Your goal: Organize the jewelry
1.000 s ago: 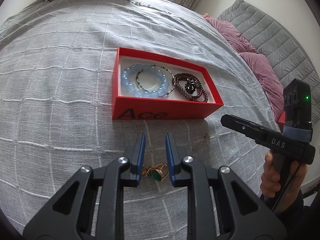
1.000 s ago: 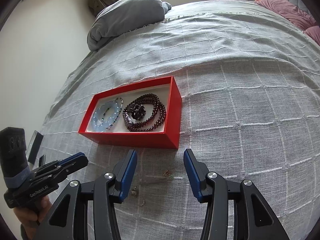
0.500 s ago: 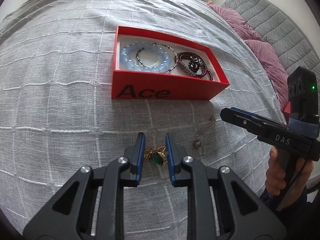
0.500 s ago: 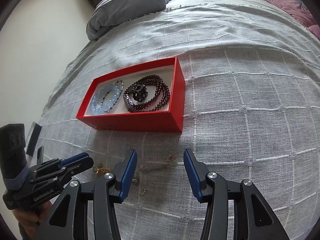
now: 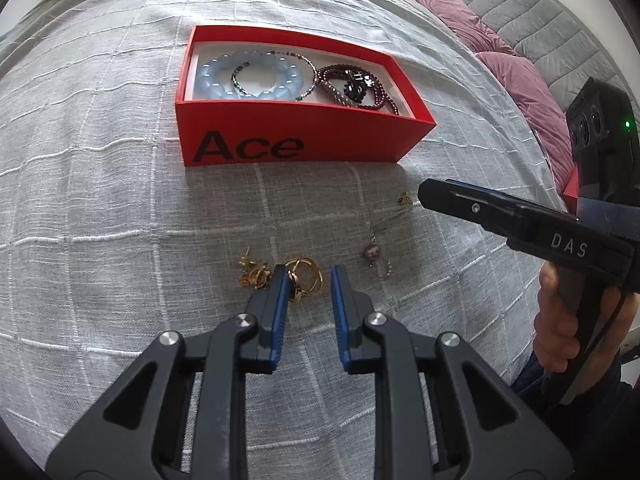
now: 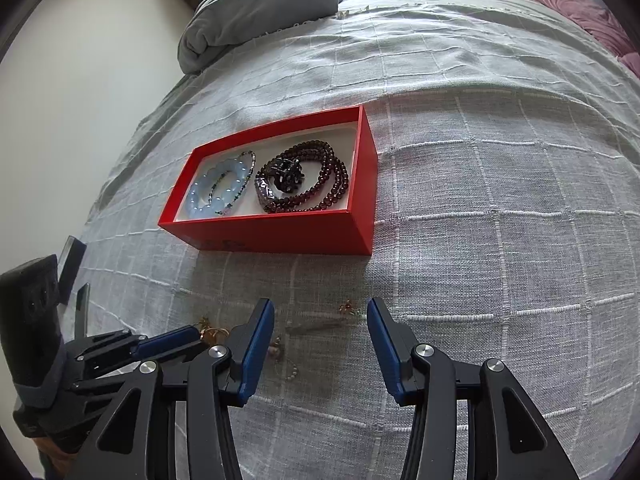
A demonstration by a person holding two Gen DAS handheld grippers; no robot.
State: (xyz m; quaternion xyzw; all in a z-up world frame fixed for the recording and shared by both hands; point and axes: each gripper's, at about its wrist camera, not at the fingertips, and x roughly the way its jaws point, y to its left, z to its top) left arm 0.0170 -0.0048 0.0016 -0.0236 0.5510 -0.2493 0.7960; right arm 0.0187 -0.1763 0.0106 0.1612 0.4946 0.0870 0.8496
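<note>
A red box (image 5: 304, 128) (image 6: 280, 236) on the grey bedspread holds a pale blue bead bracelet (image 5: 224, 80), a dark red bead bracelet (image 5: 380, 96) and a black clip (image 5: 358, 82). Loose pieces lie in front of the box: gold rings (image 5: 306, 276), gold earrings (image 5: 254, 272), a purple bead pendant (image 5: 370, 252) and a tiny gold stud (image 5: 405, 199). My left gripper (image 5: 308, 280) straddles the gold rings with a narrow gap; its right pad stands clear of them. My right gripper (image 6: 320, 312) hovers open over a thin chain (image 6: 316, 326), the stud (image 6: 348, 308) near its right finger.
A bunched grey blanket (image 6: 260, 12) lies at the bed's far end. Pink pillows (image 5: 520, 80) and a quilted grey headboard (image 5: 540, 20) are on the right. A person's hand (image 5: 560, 320) holds the right gripper's handle. Dark flat objects (image 6: 72, 264) sit at the bed's left edge.
The left gripper has shifted and tipped: the box now sits higher in its view, and the gold rings lie at its fingertips instead of deep between the fingers. The right gripper has hardly moved.
</note>
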